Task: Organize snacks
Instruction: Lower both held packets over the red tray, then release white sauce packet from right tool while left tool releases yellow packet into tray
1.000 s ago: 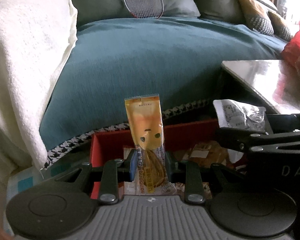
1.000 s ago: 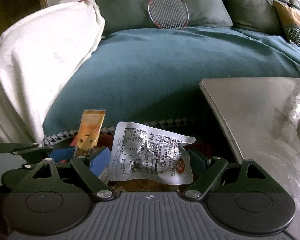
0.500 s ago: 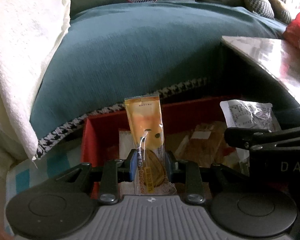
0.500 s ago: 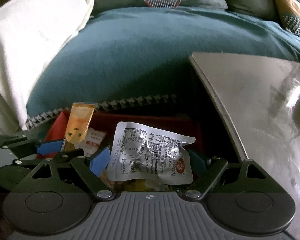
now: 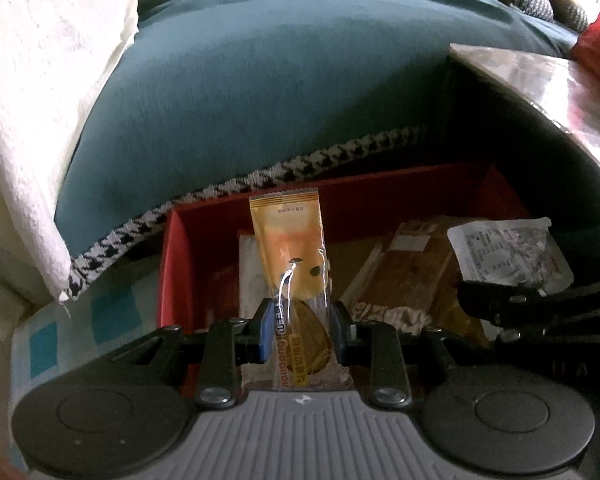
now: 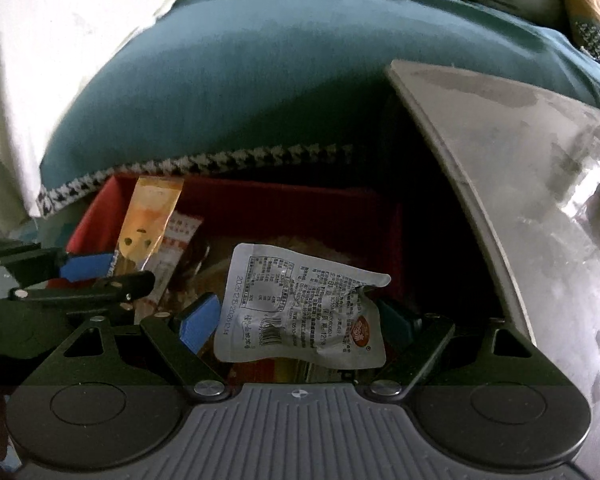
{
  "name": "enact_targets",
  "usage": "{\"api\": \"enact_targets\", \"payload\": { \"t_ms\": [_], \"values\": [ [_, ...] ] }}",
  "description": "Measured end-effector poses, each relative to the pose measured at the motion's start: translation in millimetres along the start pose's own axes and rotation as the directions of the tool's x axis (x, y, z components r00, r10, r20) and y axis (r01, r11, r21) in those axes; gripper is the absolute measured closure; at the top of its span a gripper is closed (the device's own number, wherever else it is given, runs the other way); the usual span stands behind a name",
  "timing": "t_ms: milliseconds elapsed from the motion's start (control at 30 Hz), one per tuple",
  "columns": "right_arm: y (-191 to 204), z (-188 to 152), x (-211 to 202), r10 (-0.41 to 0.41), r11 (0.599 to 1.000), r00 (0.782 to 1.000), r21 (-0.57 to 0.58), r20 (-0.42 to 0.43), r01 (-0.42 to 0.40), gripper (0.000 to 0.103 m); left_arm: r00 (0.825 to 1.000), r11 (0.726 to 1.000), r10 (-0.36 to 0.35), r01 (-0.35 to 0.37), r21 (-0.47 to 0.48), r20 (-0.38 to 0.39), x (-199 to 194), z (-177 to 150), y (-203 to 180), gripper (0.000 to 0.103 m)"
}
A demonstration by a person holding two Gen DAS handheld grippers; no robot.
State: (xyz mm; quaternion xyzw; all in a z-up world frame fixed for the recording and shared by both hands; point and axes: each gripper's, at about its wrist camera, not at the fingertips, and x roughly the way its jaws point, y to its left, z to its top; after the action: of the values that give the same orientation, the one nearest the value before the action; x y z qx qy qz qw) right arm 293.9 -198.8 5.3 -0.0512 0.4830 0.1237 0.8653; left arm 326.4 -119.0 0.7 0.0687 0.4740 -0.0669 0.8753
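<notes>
Teal sofa behind red box. Orange packet, long axis upright, is clamped by left gripper; silver pouch is gripped crosswise by right gripper.

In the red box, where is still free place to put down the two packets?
In the red box, the darker floor strip along the far wall looks bare. Left holds a white packet; centre-right holds brown wrapped snacks. The near part is hidden.

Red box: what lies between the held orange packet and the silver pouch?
In the left wrist view, a brown wrapped snack lies in the red box between orange packet and silver pouch.
</notes>
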Motion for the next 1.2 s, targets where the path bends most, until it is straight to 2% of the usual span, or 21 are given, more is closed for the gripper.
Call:
{"api": "enact_targets", "payload": {
  "t_ms": [233, 500, 833, 1067, 1200],
  "values": [
    [3, -5, 10, -0.01, 1.0, 0.999, -0.019, -0.041, 0.009, 0.015, 0.999, 1.0, 0.01, -0.01, 0.009, -0.045, 11, -6, -1, 0.08],
    [8, -8, 21, -0.021, 0.999, 0.996, -0.042, -0.081, 0.018, 0.015, 0.999, 1.0, 0.014, -0.013, 0.022, -0.048, 12, -8, -3, 0.08],
    [8, -8, 24, -0.03, 0.998, 0.996, -0.053, -0.089, 0.026, 0.014, 0.998, 0.999, 0.02, -0.018, 0.027, -0.058, 13, -8, -4, 0.079],
    [9, -8, 24, -0.042, 0.997, 0.994, -0.067, -0.1, 0.036, 0.012, 0.997, 0.999, 0.045, -0.042, 0.032, -0.067, 9, -9, -5, 0.069],
    [10, -10, 21, -0.047, 0.996, 0.992, -0.081, -0.114, 0.038, 0.007, 0.996, 0.998, 0.056, -0.055, 0.027, -0.068, 2, -9, -3, 0.067]
  ]
}}
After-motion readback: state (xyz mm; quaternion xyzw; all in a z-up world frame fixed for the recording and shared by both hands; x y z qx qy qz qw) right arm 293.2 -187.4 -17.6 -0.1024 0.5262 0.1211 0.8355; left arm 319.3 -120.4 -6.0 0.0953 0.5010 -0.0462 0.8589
